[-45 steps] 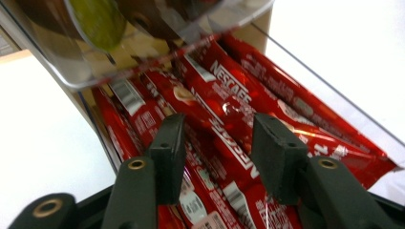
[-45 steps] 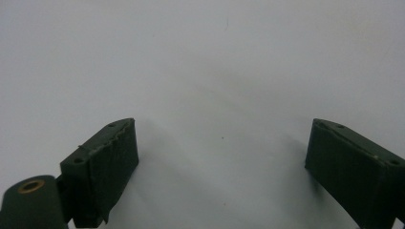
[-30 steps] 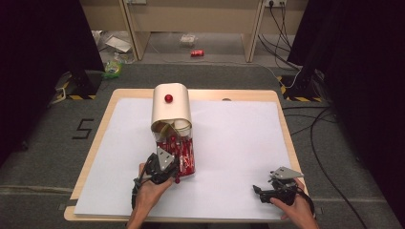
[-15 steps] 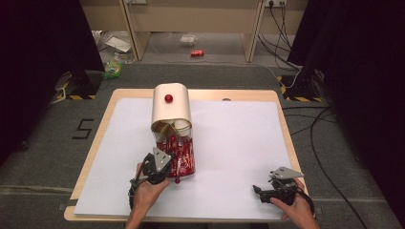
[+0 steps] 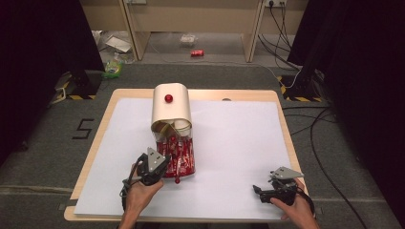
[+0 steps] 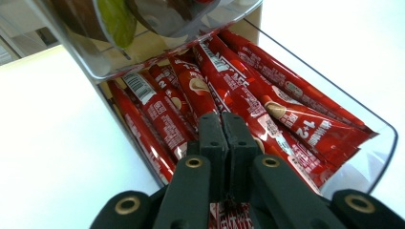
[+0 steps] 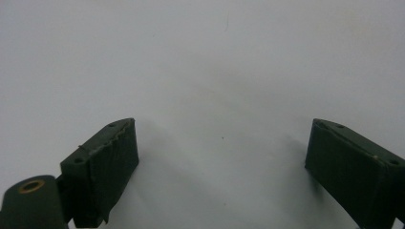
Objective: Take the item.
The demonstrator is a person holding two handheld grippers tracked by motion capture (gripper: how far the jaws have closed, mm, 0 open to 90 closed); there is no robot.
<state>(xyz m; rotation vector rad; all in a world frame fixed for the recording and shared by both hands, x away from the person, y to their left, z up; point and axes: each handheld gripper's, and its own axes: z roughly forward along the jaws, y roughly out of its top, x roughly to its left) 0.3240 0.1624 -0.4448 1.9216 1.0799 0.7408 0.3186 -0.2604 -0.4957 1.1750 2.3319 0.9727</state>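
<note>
A: What is seen at the left?

B: The left gripper (image 6: 222,125) is held at the open front of a clear tray (image 6: 382,143) packed with red stick sachets (image 6: 248,90). Its jaws are pressed together, and a red strip is glimpsed beneath them; whether a sachet is actually pinched cannot be told. In the high view the tray (image 5: 190,168) is seen under a cream dispenser (image 5: 170,107) near the middle of the white sheet (image 5: 239,138) on the table (image 5: 282,114).

A: How is this step best done?

B: A single sachet is probably meant to be drawn out. One end should be clamped squarely, and the pull kept along the sachet's length, low and level, so that its neighbours are not dragged out and the tray is not shifted.

A: And at the right?

B: The right gripper (image 7: 222,157) is rested near the sheet's front right corner, well apart from the tray, with its jaws spread wide over bare white surface and nothing between them. It could be kept ready to steady the tray.
</note>
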